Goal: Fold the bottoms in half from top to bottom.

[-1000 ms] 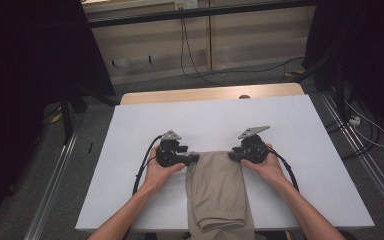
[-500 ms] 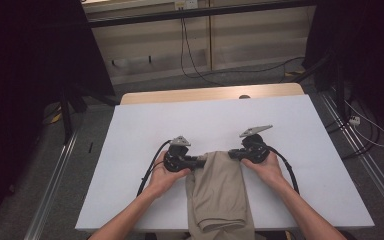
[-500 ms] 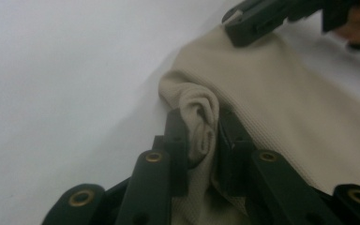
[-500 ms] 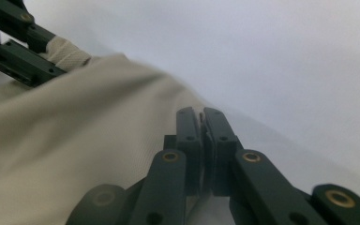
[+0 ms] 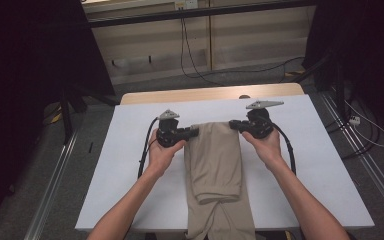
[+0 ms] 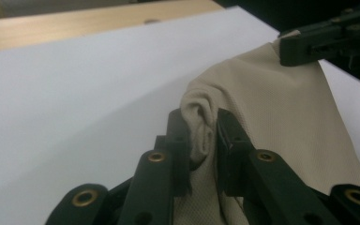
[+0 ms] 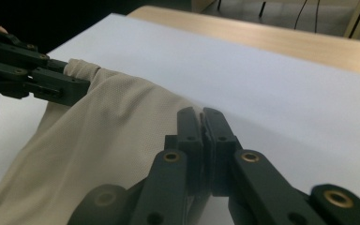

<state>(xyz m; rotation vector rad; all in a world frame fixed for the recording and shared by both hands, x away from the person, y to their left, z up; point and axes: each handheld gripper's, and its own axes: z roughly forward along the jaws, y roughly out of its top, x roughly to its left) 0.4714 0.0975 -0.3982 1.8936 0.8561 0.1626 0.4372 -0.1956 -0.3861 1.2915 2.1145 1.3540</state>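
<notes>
The left tool (image 6: 201, 140) pinches a bunched fold of beige trousers (image 6: 272, 108) over the white worktop (image 6: 75, 84); the right tool (image 6: 309, 44) clamps the far corner.

white table (image 5: 130, 165), grey floor (image 5: 35, 165), perhaps dark curtains (image 5: 30, 50)

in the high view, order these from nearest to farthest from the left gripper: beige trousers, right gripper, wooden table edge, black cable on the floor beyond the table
1. beige trousers: clamped in the left gripper, at its right.
2. right gripper: across the trousers' top edge, holding the other corner.
3. wooden table edge: beyond both grippers, at the table's far side.
4. black cable: on the floor past the table, farthest.
</notes>
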